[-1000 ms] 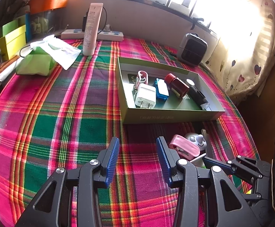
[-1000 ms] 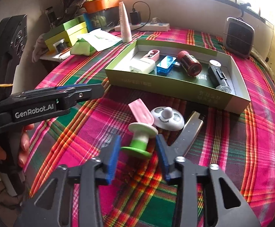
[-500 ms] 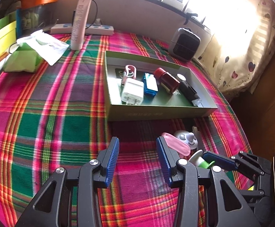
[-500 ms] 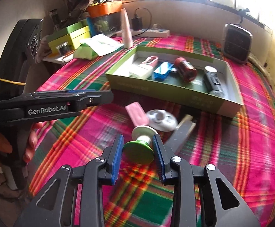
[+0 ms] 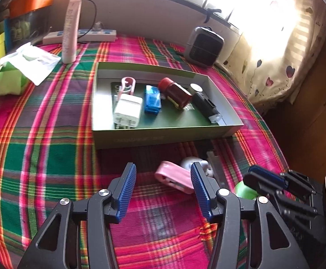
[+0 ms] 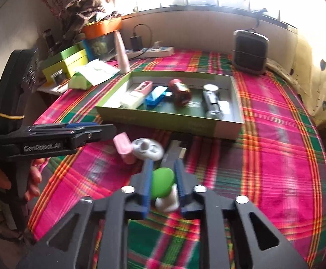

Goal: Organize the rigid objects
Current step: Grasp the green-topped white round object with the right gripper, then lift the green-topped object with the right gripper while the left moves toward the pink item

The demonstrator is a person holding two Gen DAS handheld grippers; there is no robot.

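My right gripper (image 6: pixel 163 166) is shut on a green-and-white spool (image 6: pixel 163 185), lifted and tilted just off the plaid cloth; in the left wrist view the spool (image 5: pixel 244 190) peeks out beside the right gripper (image 5: pixel 260 178). My left gripper (image 5: pixel 163 167) has its jaws opening, and a pink clip (image 5: pixel 174 177) lies on the cloth just ahead between them, untouched. Behind the clip sit a white round knob piece (image 6: pixel 147 150) and a flat metal blade (image 6: pixel 174 151). The green box (image 5: pixel 163 137) holds a white charger (image 5: pixel 128 109), a blue item (image 5: pixel 152 99), a red-brown bottle (image 5: pixel 177 92) and a black device (image 5: pixel 205 105).
A small grey heater (image 5: pixel 204 47) stands at the back right, a pink tube (image 5: pixel 71 31) and a power strip (image 5: pixel 82 37) at the back left. A green tissue pack (image 5: pixel 8 83) lies at the left edge. A person's hand (image 6: pixel 33 179) holds the left gripper (image 6: pixel 105 130).
The right gripper closed on the green-and-white spool and raised it, tipping it over. The left gripper's jaws spread wider and it came closer to the pink clip.
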